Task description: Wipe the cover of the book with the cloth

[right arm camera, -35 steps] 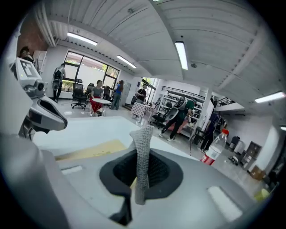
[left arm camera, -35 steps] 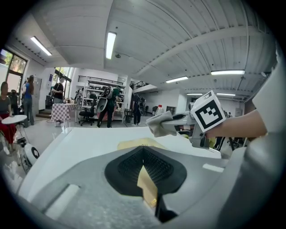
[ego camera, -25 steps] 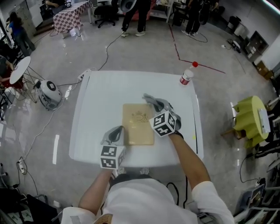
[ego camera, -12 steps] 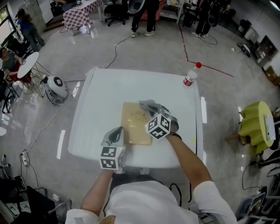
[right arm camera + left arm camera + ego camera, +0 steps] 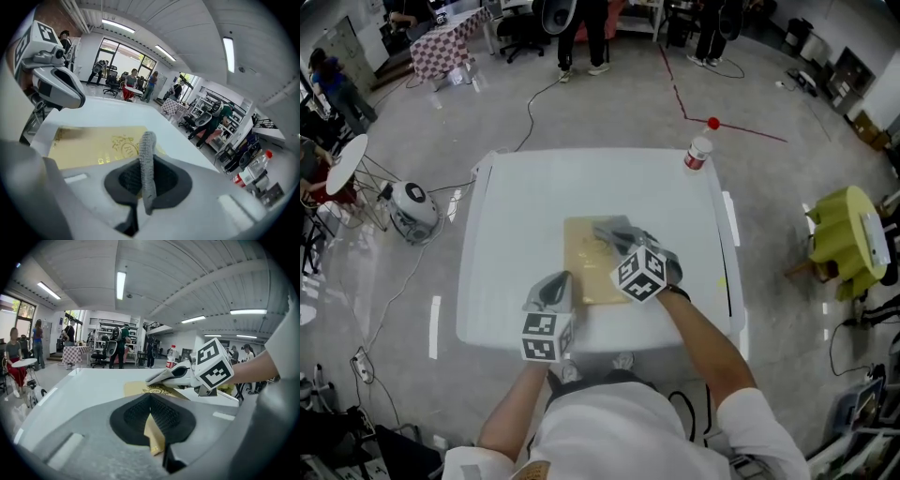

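Note:
A gold-covered book (image 5: 586, 272) lies flat in the middle of the white table (image 5: 516, 216). My left gripper (image 5: 555, 289) is shut on the book's near left corner; the left gripper view shows the gold edge (image 5: 153, 434) pinched in my left gripper (image 5: 152, 425). My right gripper (image 5: 623, 239) is shut on a grey cloth (image 5: 614, 230), which rests on the right part of the cover. In the right gripper view the cloth (image 5: 148, 159) stands as a strip in my right gripper (image 5: 146, 180), above the book (image 5: 93, 143).
A plastic bottle with a red cap (image 5: 698, 152) stands at the table's far right corner. A yellow stool (image 5: 844, 242) is on the floor to the right, a round white device (image 5: 411, 204) and cables to the left. People stand far behind.
My right gripper has slid the cloth a little to the left and nearer over the cover. The left gripper stays shut on the book's corner.

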A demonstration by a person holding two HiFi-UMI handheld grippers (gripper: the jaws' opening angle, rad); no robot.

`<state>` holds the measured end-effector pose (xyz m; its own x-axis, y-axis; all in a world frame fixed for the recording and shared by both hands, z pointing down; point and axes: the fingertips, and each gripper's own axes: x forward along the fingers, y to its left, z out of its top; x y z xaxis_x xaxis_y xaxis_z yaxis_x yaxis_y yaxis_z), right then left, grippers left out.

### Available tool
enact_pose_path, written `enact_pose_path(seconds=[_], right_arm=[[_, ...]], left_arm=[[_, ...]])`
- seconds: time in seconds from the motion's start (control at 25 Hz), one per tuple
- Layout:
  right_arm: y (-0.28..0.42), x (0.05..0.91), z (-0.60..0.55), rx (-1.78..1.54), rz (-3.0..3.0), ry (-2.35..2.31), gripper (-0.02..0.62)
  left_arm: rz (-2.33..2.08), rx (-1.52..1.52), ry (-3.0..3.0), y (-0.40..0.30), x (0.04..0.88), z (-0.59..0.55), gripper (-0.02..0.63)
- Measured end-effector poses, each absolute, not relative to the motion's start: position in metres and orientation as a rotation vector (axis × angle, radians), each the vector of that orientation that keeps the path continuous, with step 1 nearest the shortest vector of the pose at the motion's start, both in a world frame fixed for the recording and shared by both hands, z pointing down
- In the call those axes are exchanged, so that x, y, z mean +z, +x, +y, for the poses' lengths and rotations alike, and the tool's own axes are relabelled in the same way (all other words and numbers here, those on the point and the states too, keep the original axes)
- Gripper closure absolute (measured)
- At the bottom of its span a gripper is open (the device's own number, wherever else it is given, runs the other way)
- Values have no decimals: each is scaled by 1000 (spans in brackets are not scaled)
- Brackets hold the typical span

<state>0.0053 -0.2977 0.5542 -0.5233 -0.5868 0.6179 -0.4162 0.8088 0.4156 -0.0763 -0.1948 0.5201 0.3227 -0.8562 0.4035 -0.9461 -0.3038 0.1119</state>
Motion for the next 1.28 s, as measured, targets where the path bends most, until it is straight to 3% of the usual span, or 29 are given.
enact_pose_path(seconds=[1.28], right_arm=[[27, 551, -145, 68, -2337, 669, 586]], left_arm=[[-1508, 325, 2327, -72, 517, -205, 600]])
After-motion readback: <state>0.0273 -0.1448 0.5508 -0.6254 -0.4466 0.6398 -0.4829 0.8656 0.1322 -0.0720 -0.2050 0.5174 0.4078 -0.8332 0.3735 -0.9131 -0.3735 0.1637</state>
